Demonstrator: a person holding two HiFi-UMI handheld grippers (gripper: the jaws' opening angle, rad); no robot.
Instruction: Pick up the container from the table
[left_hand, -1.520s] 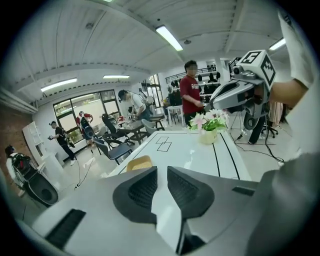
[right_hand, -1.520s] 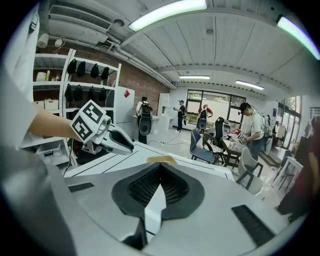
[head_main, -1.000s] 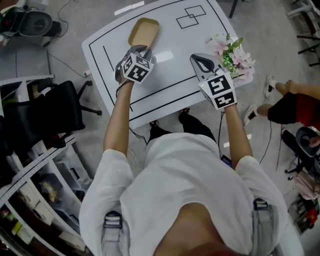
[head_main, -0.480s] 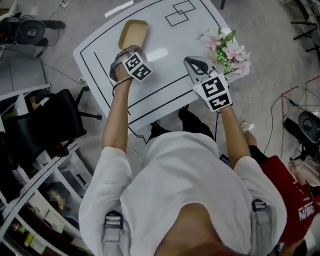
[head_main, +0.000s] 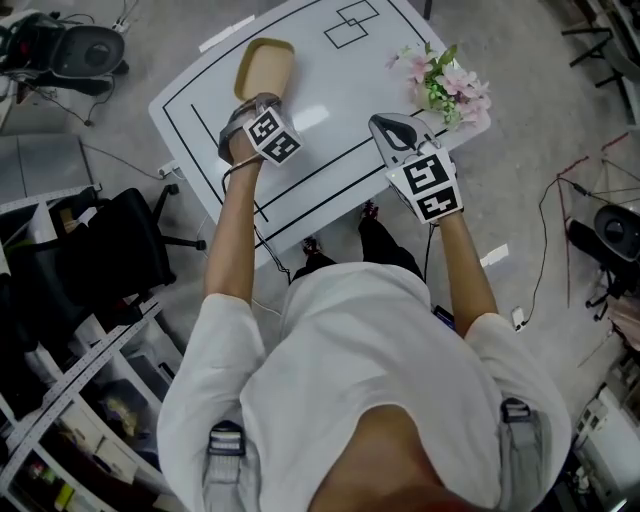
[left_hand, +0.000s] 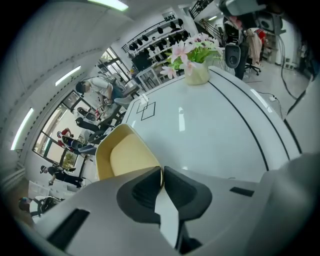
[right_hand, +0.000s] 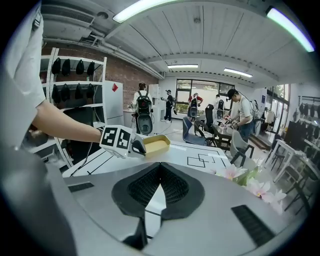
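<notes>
Left claw (head_main: 262, 101) has closed up to container (head_main: 265, 65), pinching its near rim; right claw (head_main: 386, 123) narrow, empty; lift pending.

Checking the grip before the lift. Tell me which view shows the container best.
The left gripper view: the container is close and large, its rim pinched between the left gripper's shut jaws. The head view shows it from above, small, on the table. The right gripper view shows it distant, side-on.
</notes>
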